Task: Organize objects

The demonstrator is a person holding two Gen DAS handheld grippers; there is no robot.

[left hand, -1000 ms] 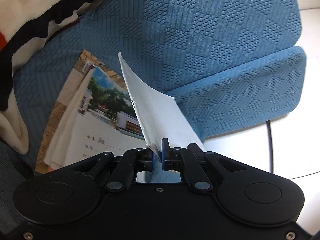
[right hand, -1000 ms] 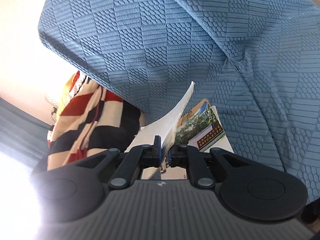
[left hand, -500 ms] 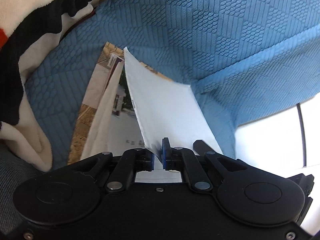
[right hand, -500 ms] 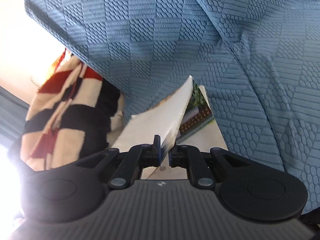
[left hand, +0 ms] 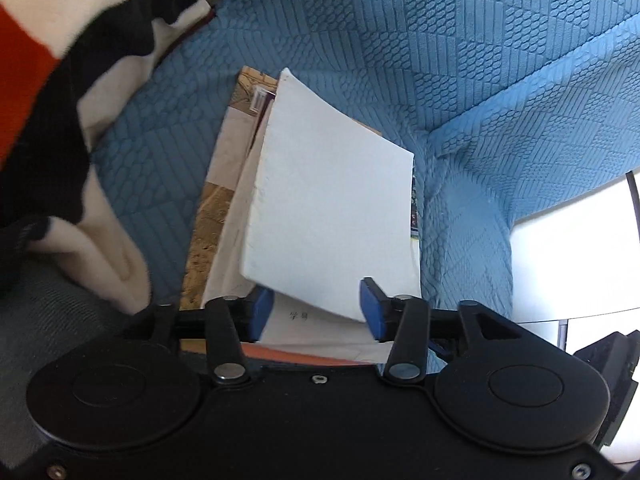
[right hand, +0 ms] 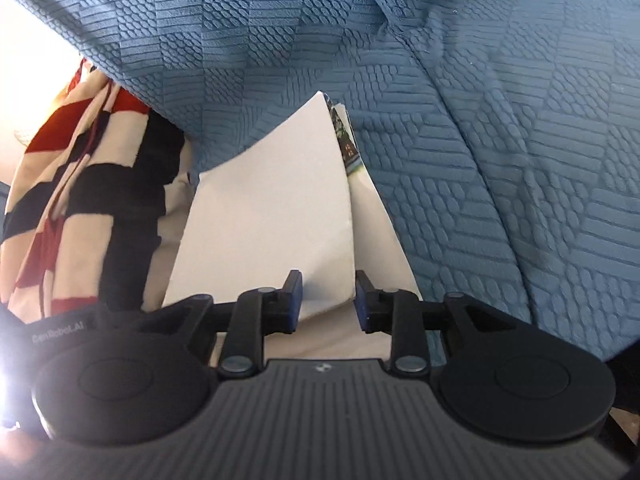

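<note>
Both hand-held grippers, left (left hand: 316, 304) and right (right hand: 328, 300), have just opened, releasing the white booklet (left hand: 332, 208).

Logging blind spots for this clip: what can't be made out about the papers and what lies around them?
- Left wrist view: the white sheet covers most of the booklet below it; its print is too small to read.
- Left wrist view: the stack's near edge is hidden behind the left tool.
- Right wrist view: only a sliver of the printed cover shows past the sheet.
- Right wrist view: glare washes out the lower left corner.
- Both views: the striped blanket runs off the frame.
</note>
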